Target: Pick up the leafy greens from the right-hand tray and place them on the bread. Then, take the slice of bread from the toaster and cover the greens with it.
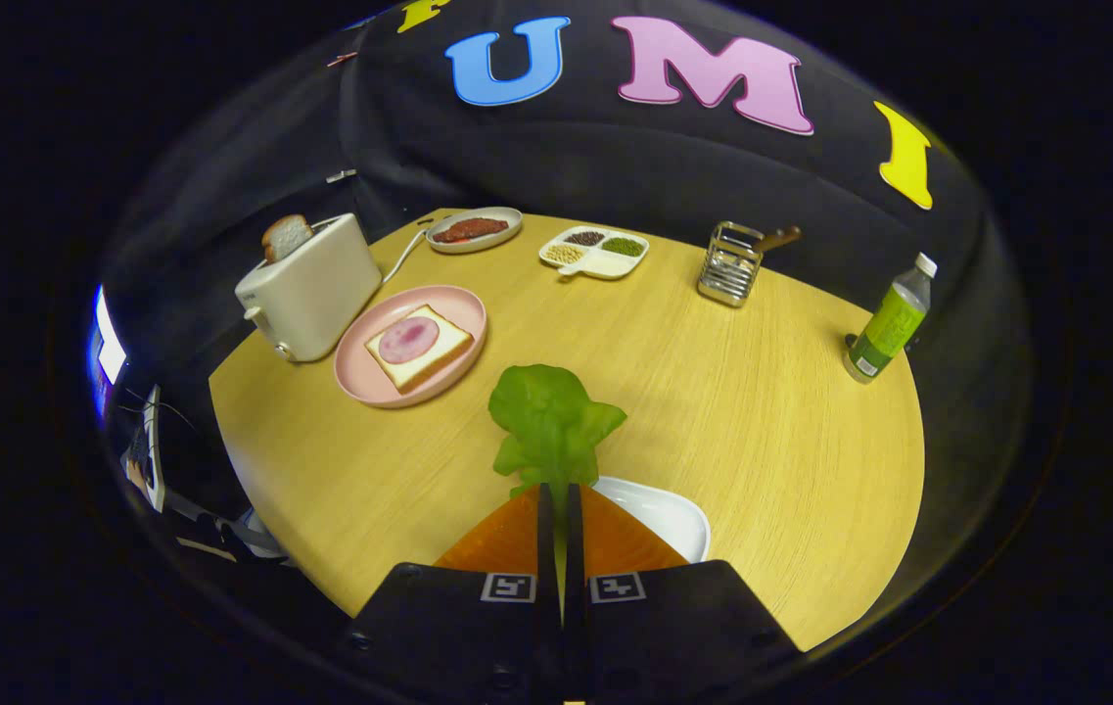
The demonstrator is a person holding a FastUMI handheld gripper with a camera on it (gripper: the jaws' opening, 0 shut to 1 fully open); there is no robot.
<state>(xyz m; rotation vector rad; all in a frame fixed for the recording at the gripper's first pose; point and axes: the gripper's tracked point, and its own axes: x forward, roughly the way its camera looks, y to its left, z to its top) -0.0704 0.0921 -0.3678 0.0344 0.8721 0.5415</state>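
1. Two orange fingers (615,539) of your gripper (561,494) are squeezed almost together, with only a thin gap, and both press on the stem of the leafy greens (551,421).
2. Your greens stick out just ahead of the fingers, up above the round yellow table (762,411).
3. Right under your fingers, a little to the right, you can see a white tray (669,514).
4. Beyond the greens, to the left, sits a pink plate (360,377). On it lies a slice of bread (419,348) with a round pink piece of ham (409,339) on top.
5. Just beside the plate, on its left, stands a white toaster (311,289). Another bread slice (285,235) pokes up out of it.
6. Far back on the table you have a small dish of red food (473,230), a white dish with little sections (595,252) and a metal rack (730,262).
7. Well off to the right stands a green bottle (891,321).
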